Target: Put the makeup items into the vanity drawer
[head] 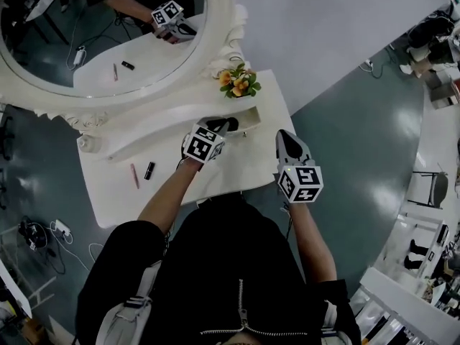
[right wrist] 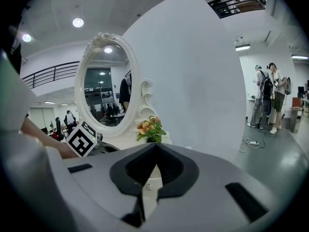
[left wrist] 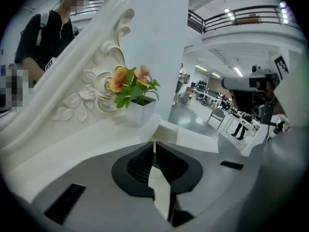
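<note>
A pink pencil (head: 134,175) and a black lipstick (head: 149,169) lie side by side on the left part of the white vanity top (head: 108,192). My left gripper (head: 228,126) hangs over the right end of the vanity's raised curved shelf (head: 165,128), far from both items. Its jaws are shut with nothing between them, and in the left gripper view the left gripper (left wrist: 154,144) points at the flower pot (left wrist: 137,100). My right gripper (head: 282,134) sits at the vanity's right edge, also shut and empty. I cannot make out a drawer.
A pot of orange flowers (head: 239,83) stands at the back right corner, below the oval mirror (head: 108,20). A small pale jar (head: 86,144) sits at the shelf's left end. Cables and a power strip (head: 61,228) lie on the floor to the left. People stand far off (right wrist: 270,95).
</note>
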